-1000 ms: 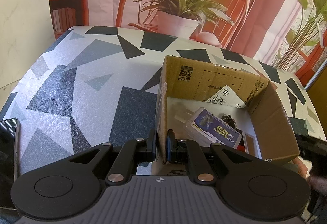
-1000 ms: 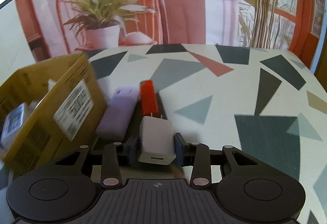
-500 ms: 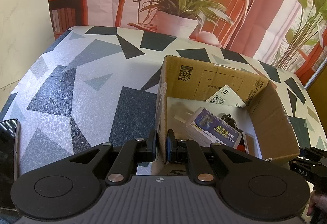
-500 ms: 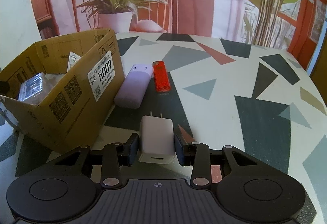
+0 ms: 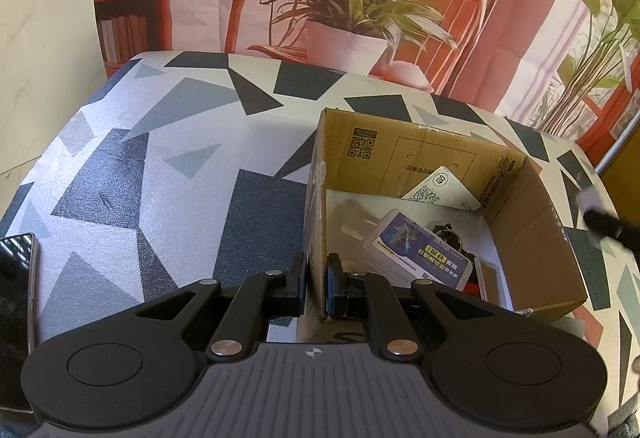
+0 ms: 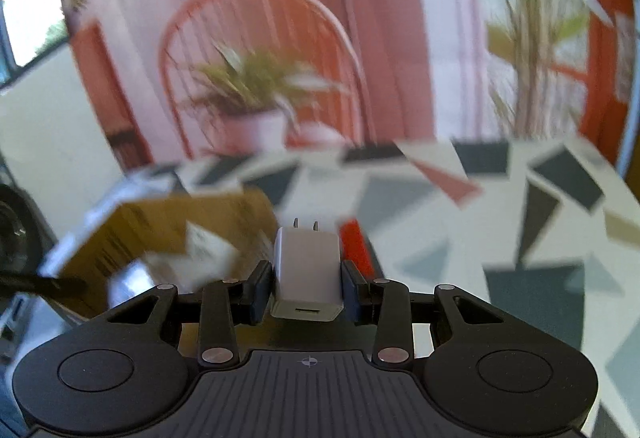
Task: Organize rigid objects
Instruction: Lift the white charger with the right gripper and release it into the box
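My left gripper [image 5: 317,284] is shut on the left wall of the open cardboard box [image 5: 532,238]. Inside the box lie a clear plastic case with a blue label [image 5: 416,252], a white QR card [image 5: 440,190] and dark small items. My right gripper [image 6: 306,288] is shut on a white plug charger [image 6: 307,270], prongs pointing forward, held above the table. The right wrist view is blurred; the box [image 6: 160,226] shows at its left and a red lighter [image 6: 356,242] is just behind the charger.
A black phone [image 5: 16,314] lies at the table's left edge. The table [image 5: 160,166] has a grey and dark triangle pattern. A backdrop with a potted plant [image 5: 348,22] and chair stands behind. The right gripper's blurred tip [image 5: 608,222] shows beyond the box's right wall.
My right gripper has lifted the charger and swung toward the box; its view is now blurred with motion. The left gripper keeps holding the box wall in place.
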`<state>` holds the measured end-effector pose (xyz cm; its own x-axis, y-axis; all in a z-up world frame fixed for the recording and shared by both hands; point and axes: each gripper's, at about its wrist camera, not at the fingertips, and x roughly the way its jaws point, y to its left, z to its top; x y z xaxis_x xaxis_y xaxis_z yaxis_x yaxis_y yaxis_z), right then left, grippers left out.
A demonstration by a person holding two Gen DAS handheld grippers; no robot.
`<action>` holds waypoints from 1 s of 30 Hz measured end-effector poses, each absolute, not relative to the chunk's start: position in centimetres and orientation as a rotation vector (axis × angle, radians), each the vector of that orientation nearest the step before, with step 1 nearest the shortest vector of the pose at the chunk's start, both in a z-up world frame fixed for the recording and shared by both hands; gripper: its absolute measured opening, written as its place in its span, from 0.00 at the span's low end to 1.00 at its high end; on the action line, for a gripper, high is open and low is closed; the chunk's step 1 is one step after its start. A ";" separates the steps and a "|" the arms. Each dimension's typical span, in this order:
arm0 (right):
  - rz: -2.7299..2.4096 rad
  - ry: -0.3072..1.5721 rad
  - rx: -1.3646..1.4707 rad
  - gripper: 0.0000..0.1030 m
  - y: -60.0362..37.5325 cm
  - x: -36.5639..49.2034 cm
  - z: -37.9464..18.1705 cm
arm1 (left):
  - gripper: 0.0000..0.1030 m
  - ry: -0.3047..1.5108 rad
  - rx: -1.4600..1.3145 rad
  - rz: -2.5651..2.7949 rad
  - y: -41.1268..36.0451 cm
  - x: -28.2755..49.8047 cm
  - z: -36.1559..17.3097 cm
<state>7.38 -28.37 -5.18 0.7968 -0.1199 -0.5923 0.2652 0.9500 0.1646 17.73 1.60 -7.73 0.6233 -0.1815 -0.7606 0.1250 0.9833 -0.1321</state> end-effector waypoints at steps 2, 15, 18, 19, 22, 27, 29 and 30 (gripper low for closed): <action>-0.157 0.590 0.227 0.33 -27.5 8.0 -3.9 | 0.11 0.881 -0.069 -0.176 1.6 17.7 -7.7; 0.220 0.930 0.011 0.33 -21.9 15.6 -5.0 | 0.11 0.880 -0.075 -0.184 1.7 17.7 -7.8; 0.245 1.016 -0.067 0.33 -21.0 16.5 -5.4 | 0.11 0.879 -0.078 -0.185 1.8 17.7 -7.8; 0.252 1.035 -0.083 0.33 -20.8 16.8 -5.5 | 0.11 0.879 -0.078 -0.185 1.8 17.7 -7.8; 0.285 1.097 -0.085 0.33 -20.6 17.4 -6.1 | 0.11 0.879 -0.074 -0.184 1.7 17.7 -7.8; 0.298 1.125 -0.066 0.33 -20.8 18.7 -6.9 | 0.11 0.876 -0.070 -0.184 1.7 17.8 -7.8; 0.283 1.126 -0.064 0.33 -21.0 19.4 -6.9 | 0.11 0.876 -0.067 -0.183 1.7 17.8 -7.8; 0.277 1.127 -0.060 0.33 -21.1 19.6 -6.9 | 0.11 0.876 -0.066 -0.183 1.7 17.8 -7.8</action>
